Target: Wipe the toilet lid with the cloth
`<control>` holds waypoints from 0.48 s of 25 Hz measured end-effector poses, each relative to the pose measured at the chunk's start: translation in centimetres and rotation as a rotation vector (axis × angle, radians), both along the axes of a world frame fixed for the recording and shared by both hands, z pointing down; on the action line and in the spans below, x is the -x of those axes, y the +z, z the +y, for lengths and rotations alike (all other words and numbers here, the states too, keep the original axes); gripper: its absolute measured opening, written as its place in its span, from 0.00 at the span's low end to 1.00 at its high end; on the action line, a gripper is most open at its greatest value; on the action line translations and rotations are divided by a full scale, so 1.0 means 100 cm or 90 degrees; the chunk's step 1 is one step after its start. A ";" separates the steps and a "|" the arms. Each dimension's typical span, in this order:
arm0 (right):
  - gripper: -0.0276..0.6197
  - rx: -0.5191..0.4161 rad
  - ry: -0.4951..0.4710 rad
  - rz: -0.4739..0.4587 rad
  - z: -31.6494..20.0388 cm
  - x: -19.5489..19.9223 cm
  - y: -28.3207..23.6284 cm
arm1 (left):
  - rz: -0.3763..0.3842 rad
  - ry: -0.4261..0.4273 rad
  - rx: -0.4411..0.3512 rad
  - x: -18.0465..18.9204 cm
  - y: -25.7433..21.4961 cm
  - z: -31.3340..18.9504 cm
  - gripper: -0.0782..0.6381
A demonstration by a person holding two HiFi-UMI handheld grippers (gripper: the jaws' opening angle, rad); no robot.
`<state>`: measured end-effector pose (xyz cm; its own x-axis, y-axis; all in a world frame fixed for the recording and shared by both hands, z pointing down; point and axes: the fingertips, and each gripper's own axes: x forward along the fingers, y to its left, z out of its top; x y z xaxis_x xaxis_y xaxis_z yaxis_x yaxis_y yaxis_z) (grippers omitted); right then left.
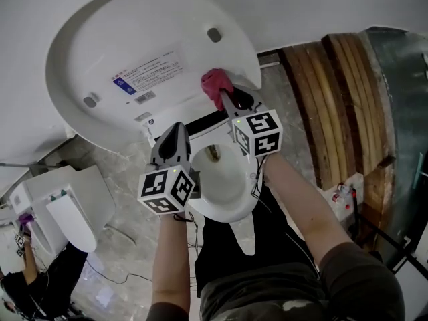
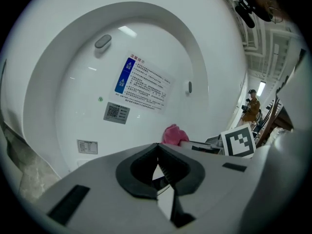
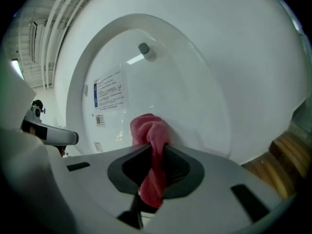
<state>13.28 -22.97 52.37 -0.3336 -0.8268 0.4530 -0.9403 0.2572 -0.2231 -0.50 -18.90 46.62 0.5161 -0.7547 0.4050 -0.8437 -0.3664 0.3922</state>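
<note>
The white toilet lid (image 1: 127, 52) stands raised, its inner face with a printed label (image 1: 148, 72) turned toward me. My right gripper (image 1: 222, 93) is shut on a pink cloth (image 1: 215, 83) and holds it against the lid's lower right edge; the cloth (image 3: 151, 130) bunches between the jaws in the right gripper view. My left gripper (image 1: 175, 131) is shut with nothing in it, low before the lid near its hinge. In the left gripper view the cloth (image 2: 174, 134) shows past the closed jaws, against the lid (image 2: 146, 52).
The toilet bowl (image 1: 224, 179) lies open below both grippers. Wooden planks (image 1: 334, 105) lean at the right. A second toilet (image 1: 63, 212) stands at the lower left, with another person (image 1: 27, 273) beside it. A cable (image 1: 127, 273) lies on the grey floor.
</note>
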 end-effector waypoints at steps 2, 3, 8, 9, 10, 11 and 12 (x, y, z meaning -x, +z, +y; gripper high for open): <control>0.11 0.005 0.032 -0.010 0.003 -0.012 0.001 | 0.000 0.002 -0.004 -0.006 -0.004 -0.001 0.12; 0.11 0.007 0.046 -0.017 0.005 -0.016 0.002 | -0.001 0.003 -0.006 -0.008 -0.006 -0.001 0.12; 0.11 0.021 0.073 -0.035 0.013 -0.022 0.001 | -0.006 0.001 -0.012 -0.010 -0.014 0.001 0.12; 0.11 0.020 0.068 -0.036 0.014 -0.019 -0.002 | -0.007 -0.002 -0.014 -0.009 -0.016 0.002 0.12; 0.11 0.018 0.061 -0.038 0.015 -0.017 -0.006 | -0.009 -0.005 -0.017 -0.006 -0.020 0.003 0.12; 0.11 0.015 0.051 -0.039 0.016 -0.013 -0.011 | -0.011 -0.009 -0.022 -0.004 -0.025 0.004 0.12; 0.11 0.012 0.040 -0.040 0.017 -0.007 -0.016 | -0.012 -0.014 -0.028 -0.001 -0.031 0.004 0.12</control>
<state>14.02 -21.25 50.73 -0.3103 -0.8379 0.4490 -0.9382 0.1937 -0.2867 -0.44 -18.45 43.51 0.4916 -0.7830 0.3810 -0.8590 -0.3640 0.3601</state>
